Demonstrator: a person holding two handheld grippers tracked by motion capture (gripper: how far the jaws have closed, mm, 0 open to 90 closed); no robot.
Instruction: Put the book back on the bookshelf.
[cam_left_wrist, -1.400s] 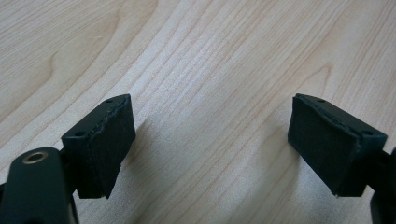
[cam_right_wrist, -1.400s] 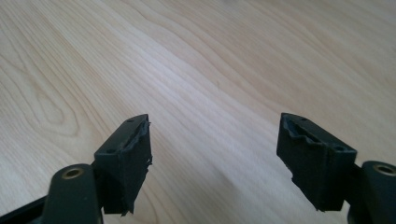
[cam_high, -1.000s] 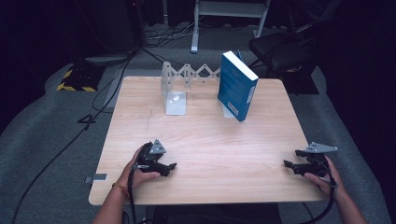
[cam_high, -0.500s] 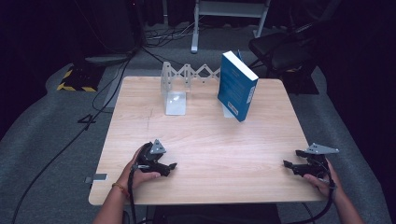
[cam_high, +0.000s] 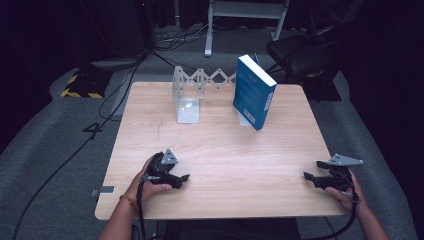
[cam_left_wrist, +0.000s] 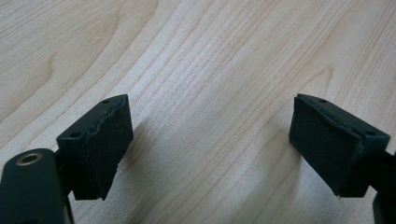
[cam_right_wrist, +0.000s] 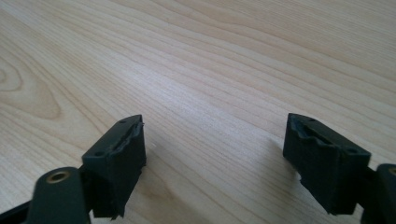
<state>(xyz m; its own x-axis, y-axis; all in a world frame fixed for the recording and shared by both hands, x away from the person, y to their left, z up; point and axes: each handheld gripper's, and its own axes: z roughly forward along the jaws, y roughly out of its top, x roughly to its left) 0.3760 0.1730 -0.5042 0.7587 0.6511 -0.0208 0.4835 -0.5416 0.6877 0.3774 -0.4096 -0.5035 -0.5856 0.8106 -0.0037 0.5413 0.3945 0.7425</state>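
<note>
Two claws rest on the wooden surface (cam_high: 225, 150), both on its near side, well apart from the blue book (cam_high: 253, 91). Left claw (cam_high: 181, 178) is released, with bare wood between its pads (cam_left_wrist: 100, 144). Right claw (cam_high: 308, 176) is released too. The book stands upright beside the metal bookend (cam_high: 187, 97).

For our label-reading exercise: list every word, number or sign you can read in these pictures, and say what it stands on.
"4": dark mark on the grey floor left of the table.
Blue book: pale print on its cover, too small and blurred to read.
Yellow-black hazard stripes on the floor: a pattern, no words.
</note>
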